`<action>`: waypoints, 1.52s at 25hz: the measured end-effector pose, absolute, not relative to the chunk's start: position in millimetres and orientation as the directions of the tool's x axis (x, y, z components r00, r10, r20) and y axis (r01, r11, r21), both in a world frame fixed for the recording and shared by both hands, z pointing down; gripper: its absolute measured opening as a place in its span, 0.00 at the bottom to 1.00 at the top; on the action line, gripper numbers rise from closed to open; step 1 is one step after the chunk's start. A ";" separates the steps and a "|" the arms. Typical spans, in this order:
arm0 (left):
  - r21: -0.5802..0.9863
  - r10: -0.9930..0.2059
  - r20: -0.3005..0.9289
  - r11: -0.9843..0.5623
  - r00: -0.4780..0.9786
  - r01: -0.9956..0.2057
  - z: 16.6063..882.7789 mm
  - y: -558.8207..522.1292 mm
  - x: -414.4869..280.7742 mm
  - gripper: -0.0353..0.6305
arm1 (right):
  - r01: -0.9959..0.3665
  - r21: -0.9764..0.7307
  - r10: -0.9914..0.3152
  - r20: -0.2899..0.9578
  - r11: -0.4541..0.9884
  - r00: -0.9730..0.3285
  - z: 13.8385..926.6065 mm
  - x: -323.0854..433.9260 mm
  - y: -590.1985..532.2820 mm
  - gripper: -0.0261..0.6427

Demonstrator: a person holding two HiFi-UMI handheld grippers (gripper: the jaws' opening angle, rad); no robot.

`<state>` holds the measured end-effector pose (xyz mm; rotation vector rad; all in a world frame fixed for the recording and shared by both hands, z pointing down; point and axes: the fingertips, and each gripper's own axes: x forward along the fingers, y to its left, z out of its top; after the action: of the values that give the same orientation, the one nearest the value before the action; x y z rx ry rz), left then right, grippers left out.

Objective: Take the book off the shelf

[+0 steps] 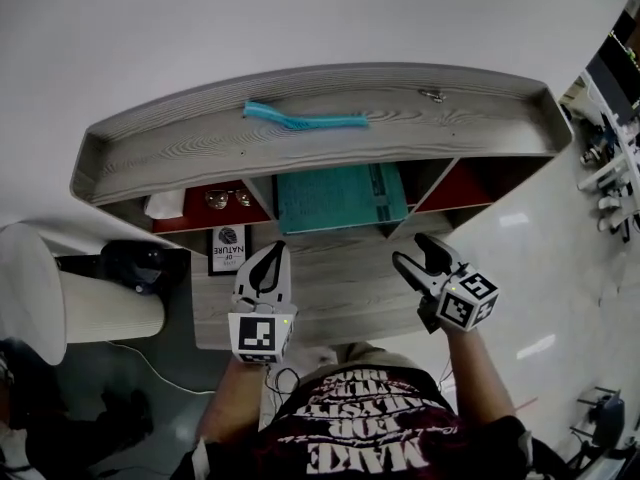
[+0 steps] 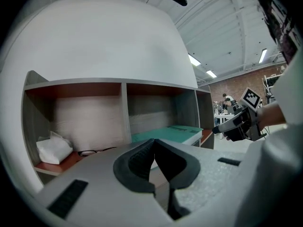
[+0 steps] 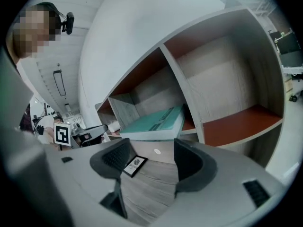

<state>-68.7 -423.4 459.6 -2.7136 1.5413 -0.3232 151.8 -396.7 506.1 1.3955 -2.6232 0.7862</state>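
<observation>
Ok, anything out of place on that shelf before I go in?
Only the teal book: it lies flat in the middle of the shelf and juts out past the front edge. Nothing looks spilled or damaged.

Plain white wall (image 1: pixel 300 18) behind a grey wood-grain shelf unit (image 1: pixel 320 73) (compartment floors red-brown), set at the back of a desk (image 1: pixel 340 288) of like grain. At right, a glossy pale floor (image 1: pixel 560 258) reflects overhead light. In the left gripper view, a white ribbed ceiling (image 2: pixel 227 27) bears strip lights (image 2: pixel 194 59), and a brick wall (image 2: pixel 234 86) closes the far end.
</observation>
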 end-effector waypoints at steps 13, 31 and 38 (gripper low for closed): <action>-0.104 -0.840 0.238 -0.521 0.487 -0.847 484.2 -469.0 -53.7 0.06 | -0.704 -0.578 -0.723 0.263 0.413 -0.639 518.0 157.9 -445.7 0.53; -0.036 -0.825 0.227 -0.538 0.518 -0.842 491.8 -474.5 -50.0 0.06 | -0.400 -0.873 -0.683 0.113 0.278 -0.722 529.1 140.7 -479.6 0.47; -0.065 -0.793 0.273 -0.580 0.544 -0.812 497.4 -457.7 -51.1 0.06 | -0.303 -0.930 -0.722 0.064 0.207 -0.689 531.8 141.7 -466.6 0.36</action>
<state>-51.1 -457.7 497.4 -2.8205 1.4682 -0.4421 141.7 -466.6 531.8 1.2317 -2.7125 1.9118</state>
